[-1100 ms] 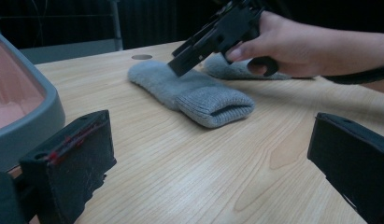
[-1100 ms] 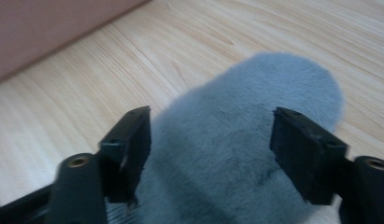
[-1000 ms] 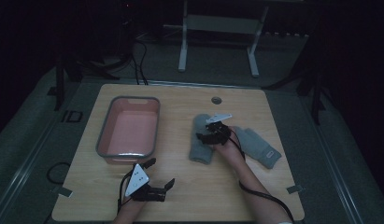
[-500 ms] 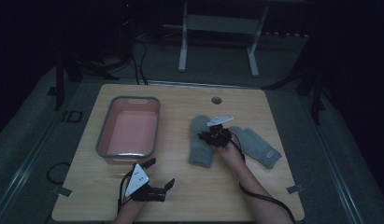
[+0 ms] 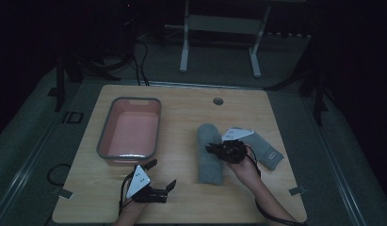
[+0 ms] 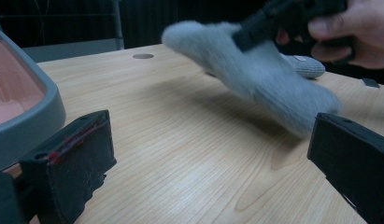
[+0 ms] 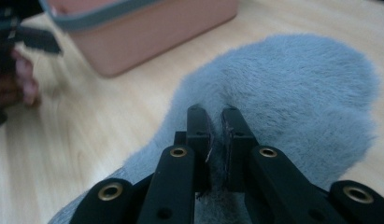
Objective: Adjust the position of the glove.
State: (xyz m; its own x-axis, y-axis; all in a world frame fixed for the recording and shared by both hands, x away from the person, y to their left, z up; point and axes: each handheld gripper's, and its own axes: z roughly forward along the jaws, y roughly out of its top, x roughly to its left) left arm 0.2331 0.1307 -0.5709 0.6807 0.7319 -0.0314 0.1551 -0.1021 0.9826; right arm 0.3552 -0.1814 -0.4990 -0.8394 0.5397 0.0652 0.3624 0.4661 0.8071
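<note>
Grey fuzzy slipper (image 5: 210,155) is what you are moving: it lies right of centre on the light wooden worktop (image 5: 181,113), with one end tilted up off the wood in the left gripper view (image 6: 255,70). Going left to right, the pink plastic basin with a grey rim (image 5: 130,134) stands at the left of the worktop, apart from everything else. Your left gripper (image 5: 158,188) rests near the front edge just below the basin, its jaws spread wide with nothing between them. Its cable trails towards you.

Your right gripper (image 5: 214,149) has just closed on the slipper, and in the right gripper view its jaws (image 7: 216,135) pinch only a thin fold of the fur. That is the main risk, I think: a grip on pile alone can slide out as you lift, and the slipper drops. Its free end may also drag across the wood and twist in the jaws.

If the basin is the goal, its near rim could catch the hanging end, so carry it high. The left gripper lies close to that path and may get brushed. At the far right, a second grey slipper (image 5: 266,150) lies just beside your right hand (image 5: 245,167); your wrist or cable could nudge it.
</note>
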